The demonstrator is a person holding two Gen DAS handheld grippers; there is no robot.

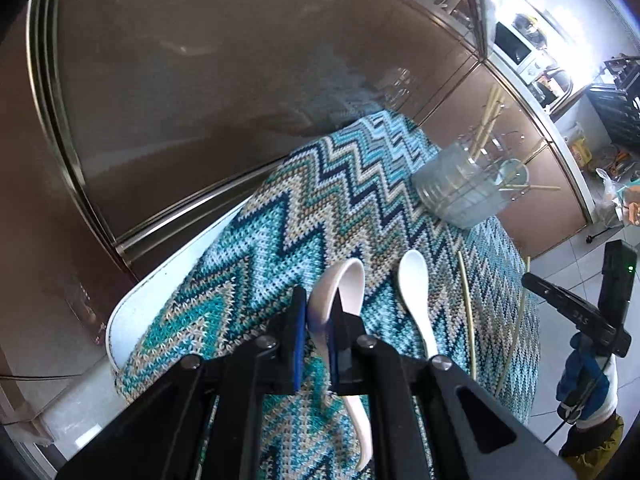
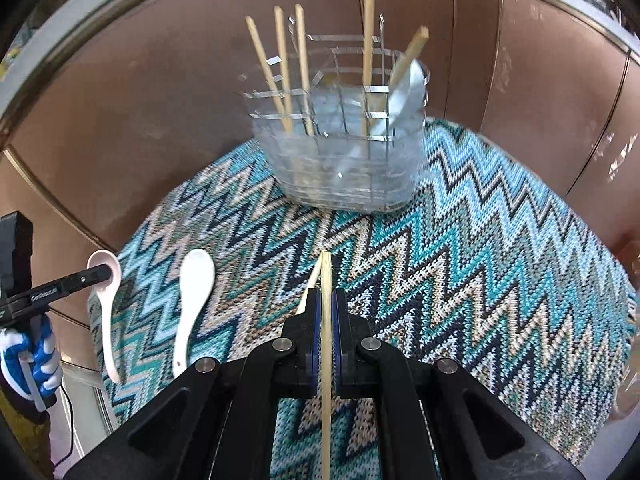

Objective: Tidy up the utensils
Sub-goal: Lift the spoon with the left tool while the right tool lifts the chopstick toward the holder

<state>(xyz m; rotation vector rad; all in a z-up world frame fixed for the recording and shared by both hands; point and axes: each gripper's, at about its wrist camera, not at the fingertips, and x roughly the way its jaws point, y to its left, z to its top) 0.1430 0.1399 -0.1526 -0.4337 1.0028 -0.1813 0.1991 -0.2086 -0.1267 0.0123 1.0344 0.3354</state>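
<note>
My left gripper is shut on a white ceramic spoon and holds it just above the zigzag cloth. A second white spoon lies on the cloth to its right, with a loose chopstick beyond it. My right gripper is shut on a wooden chopstick, lifted over the cloth. Another chopstick lies under it. At the far side stands the clear utensil holder, with several chopsticks and a spoon in it. The left gripper and its spoon show at the left.
Brown cabinet doors rise close behind the cloth. The white table edge shows at the cloth's left side. A gloved hand holds the left gripper. A microwave and clutter sit on the far counter, with tiled floor below.
</note>
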